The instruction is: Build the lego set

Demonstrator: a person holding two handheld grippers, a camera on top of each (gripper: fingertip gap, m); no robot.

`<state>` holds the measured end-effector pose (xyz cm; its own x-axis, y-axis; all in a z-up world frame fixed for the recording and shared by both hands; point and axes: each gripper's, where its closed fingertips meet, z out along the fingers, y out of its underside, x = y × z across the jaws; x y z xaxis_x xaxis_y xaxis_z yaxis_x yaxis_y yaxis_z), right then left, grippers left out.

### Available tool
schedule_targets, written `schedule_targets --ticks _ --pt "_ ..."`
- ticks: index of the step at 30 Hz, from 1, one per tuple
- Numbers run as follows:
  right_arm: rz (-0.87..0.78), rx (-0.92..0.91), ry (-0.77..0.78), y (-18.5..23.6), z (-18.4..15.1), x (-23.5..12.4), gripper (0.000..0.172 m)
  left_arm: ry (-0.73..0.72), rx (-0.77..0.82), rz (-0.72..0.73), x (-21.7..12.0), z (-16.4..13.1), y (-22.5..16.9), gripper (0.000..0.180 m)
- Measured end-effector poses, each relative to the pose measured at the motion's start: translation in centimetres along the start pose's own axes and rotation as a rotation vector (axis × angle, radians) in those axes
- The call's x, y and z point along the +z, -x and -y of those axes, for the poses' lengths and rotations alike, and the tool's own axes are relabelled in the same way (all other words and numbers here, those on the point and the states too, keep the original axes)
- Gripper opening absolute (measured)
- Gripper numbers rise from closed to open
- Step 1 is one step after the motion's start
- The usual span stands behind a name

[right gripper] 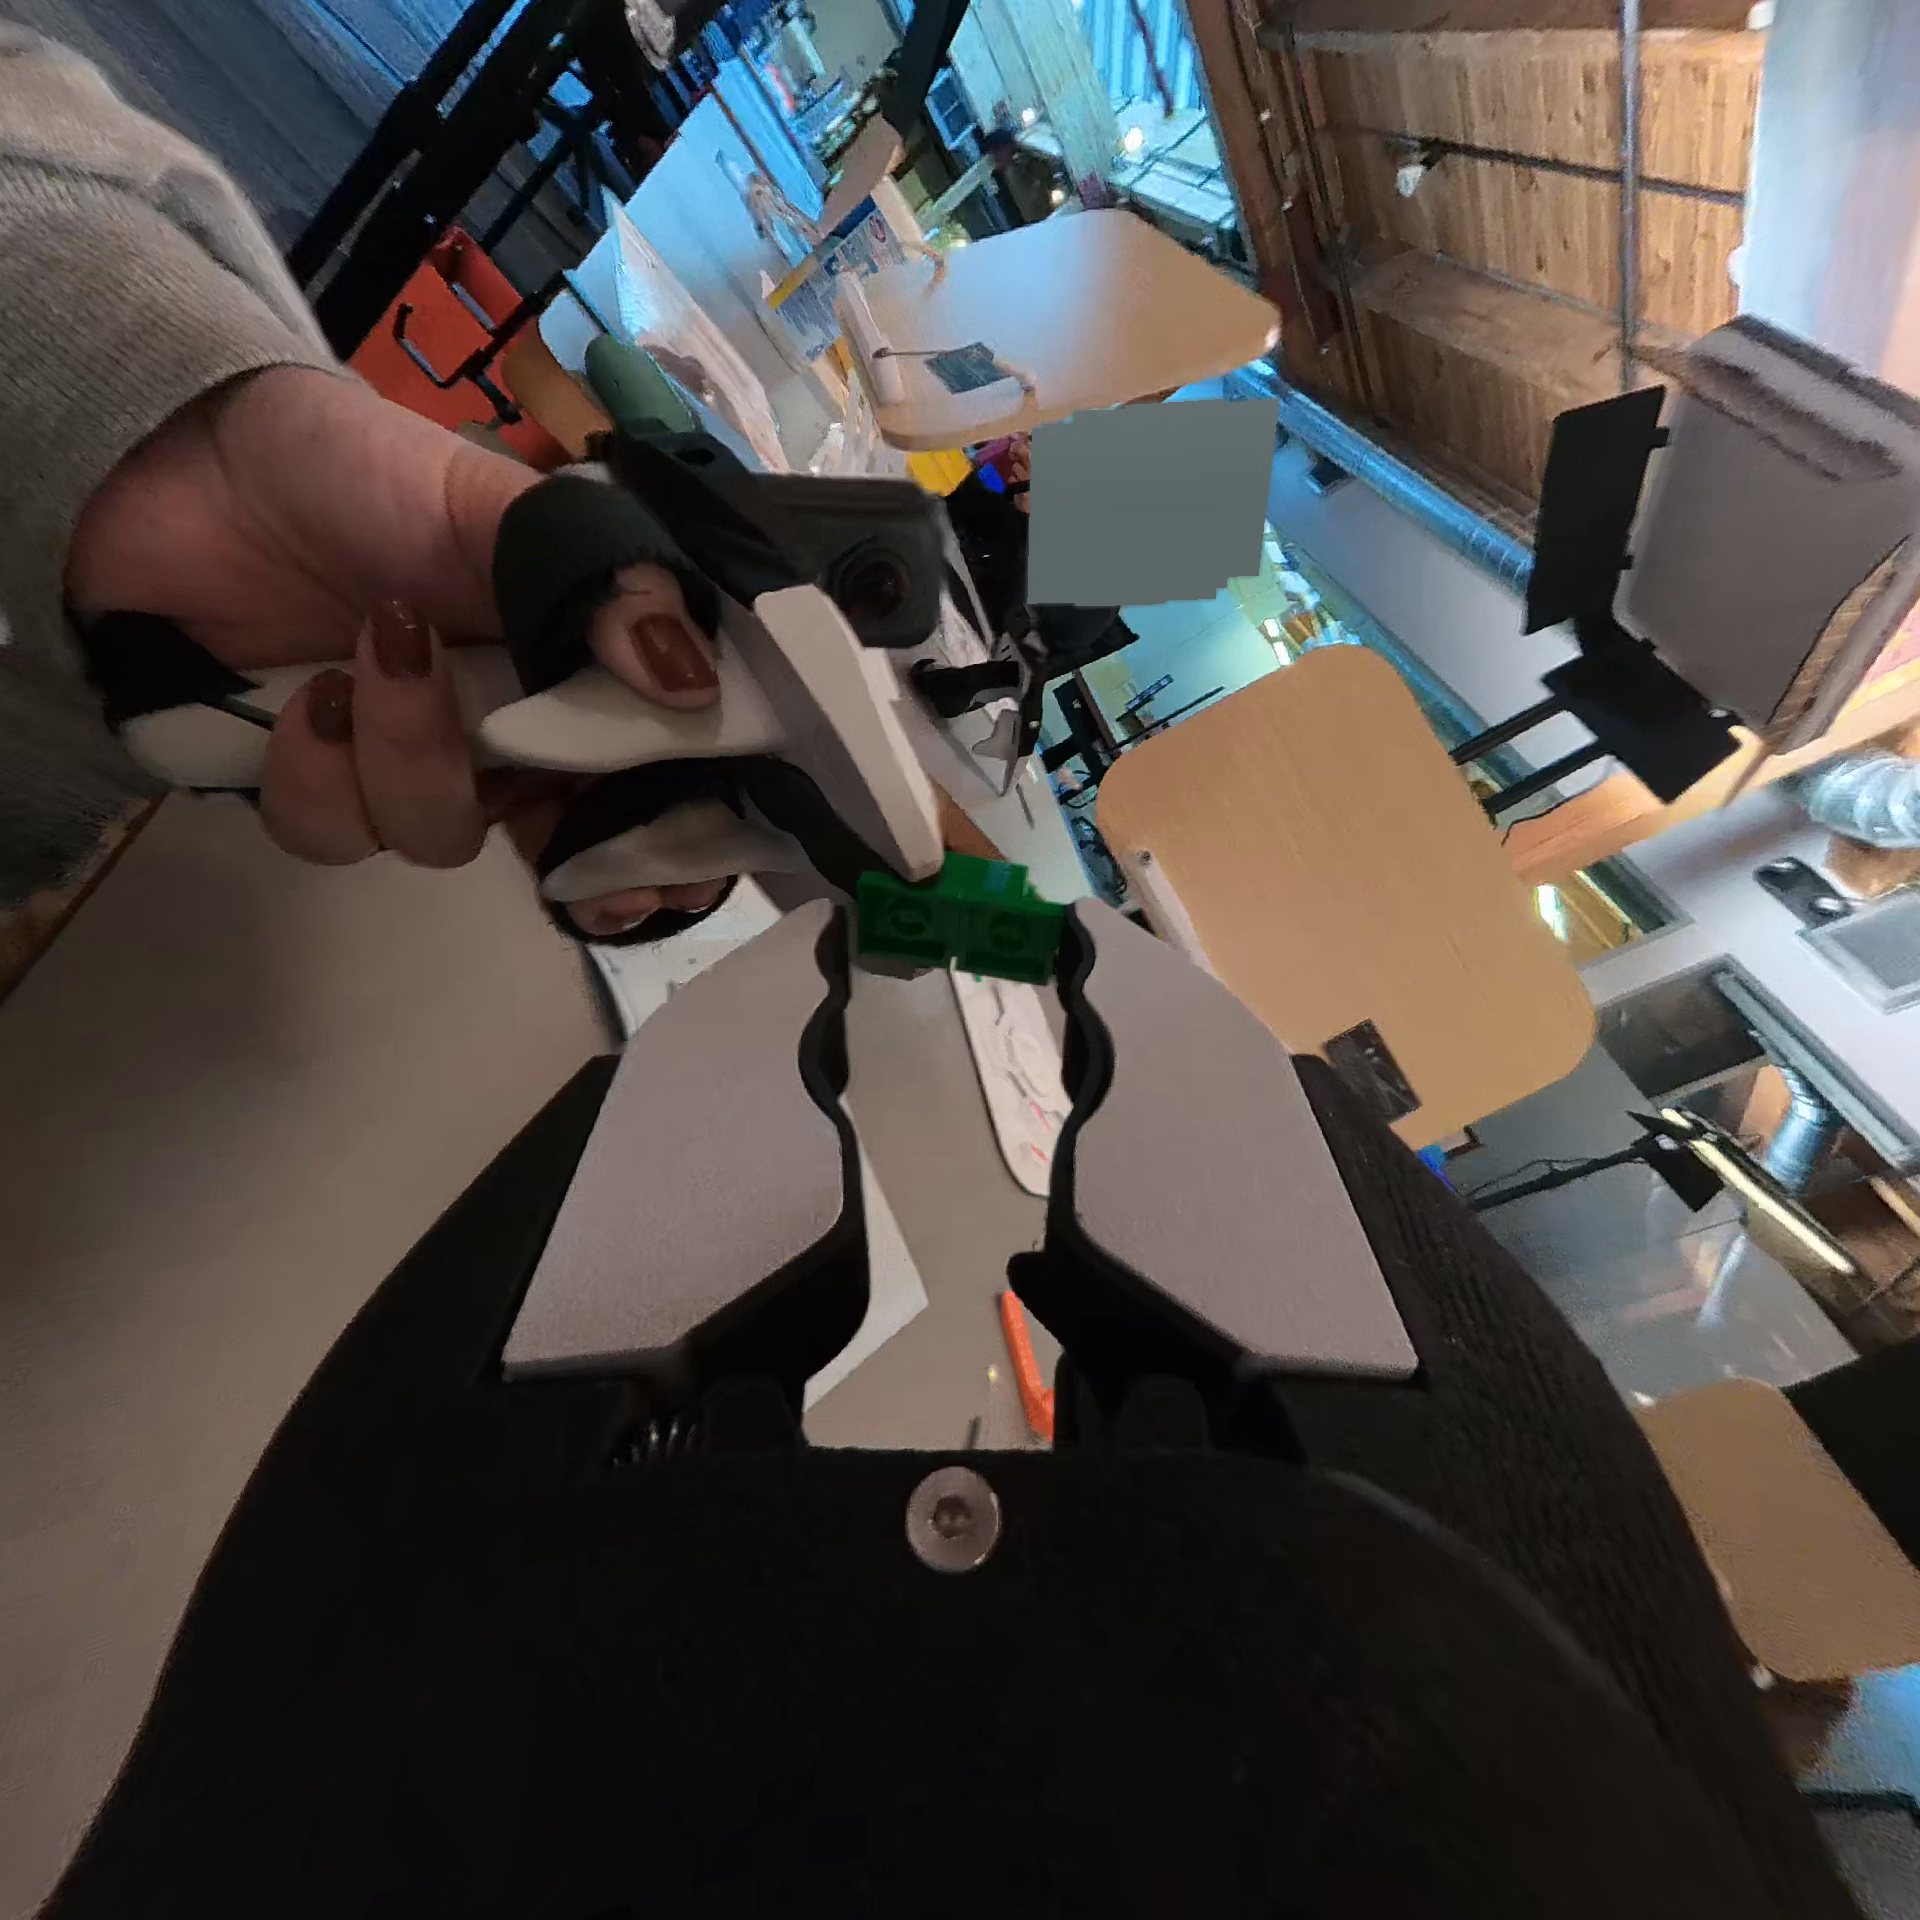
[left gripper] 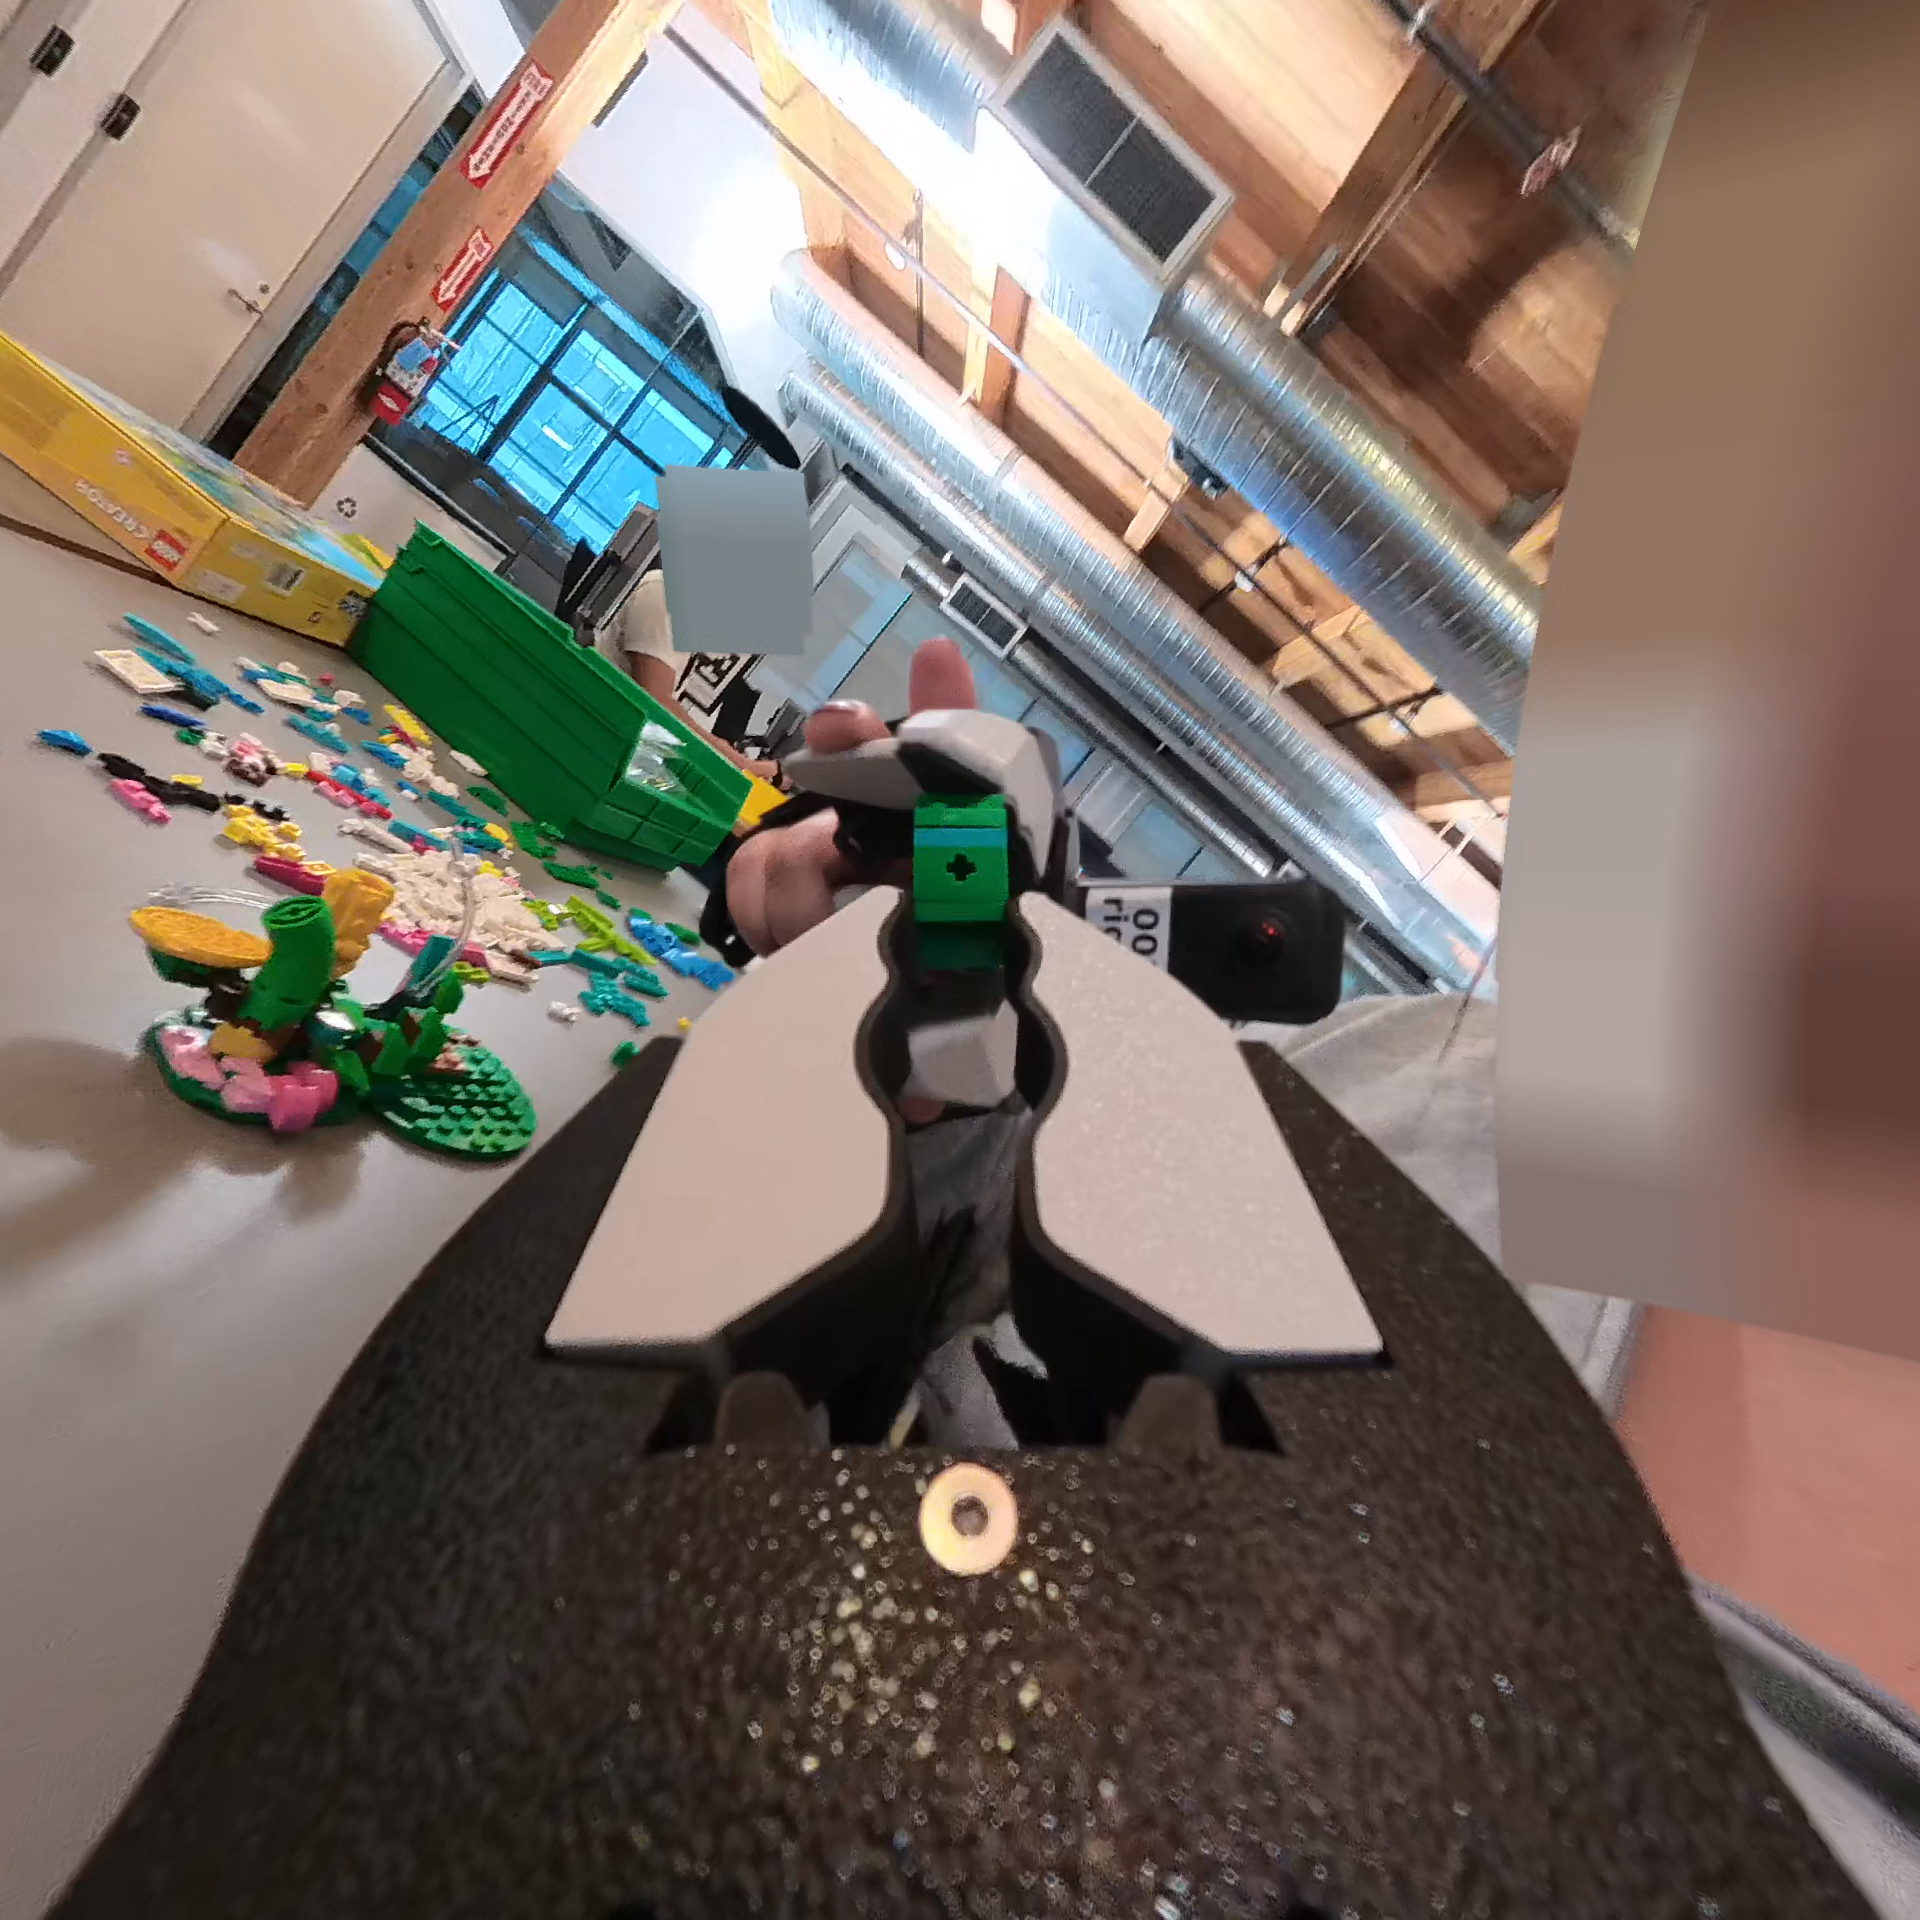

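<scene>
A small green brick stack (left gripper: 961, 868) is in the air above the desk (left gripper: 156, 1195), gripped by both claws — the left claw (left gripper: 961, 914) clenches its lower end, the right claw (right gripper: 956, 935) its sides. Its far side is hidden. Loose bricks (left gripper: 416, 821) and a green bin (left gripper: 540, 717) crowd the far edge — the near desk lies open.

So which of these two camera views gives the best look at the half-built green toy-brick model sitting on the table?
The left wrist view: the toy-brick model, with round green base plates, pink pieces and a yellow disc, stands in full sight on the grey table beside loose bricks. The right wrist view points elsewhere and shows nothing of it.
</scene>
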<state>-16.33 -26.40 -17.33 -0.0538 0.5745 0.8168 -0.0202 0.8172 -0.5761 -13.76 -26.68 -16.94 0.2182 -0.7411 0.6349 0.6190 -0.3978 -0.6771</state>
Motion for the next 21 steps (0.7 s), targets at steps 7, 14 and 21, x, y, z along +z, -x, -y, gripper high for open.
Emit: schedule_targets --ticks 7,14,21 --pt "0.111 0.203 0.028 3.2 -3.7 -1.4 0.058 0.419 0.536 0.353 -3.4 -2.4 5.2 0.016" --pt "0.153 0.419 0.051 6.7 -6.7 -1.2 0.051 0.814 0.905 0.634 -7.6 -4.3 10.6 0.016" --pt "0.244 0.638 0.167 7.6 -7.0 1.1 0.043 0.849 1.154 0.699 -7.1 -4.1 11.2 0.016"
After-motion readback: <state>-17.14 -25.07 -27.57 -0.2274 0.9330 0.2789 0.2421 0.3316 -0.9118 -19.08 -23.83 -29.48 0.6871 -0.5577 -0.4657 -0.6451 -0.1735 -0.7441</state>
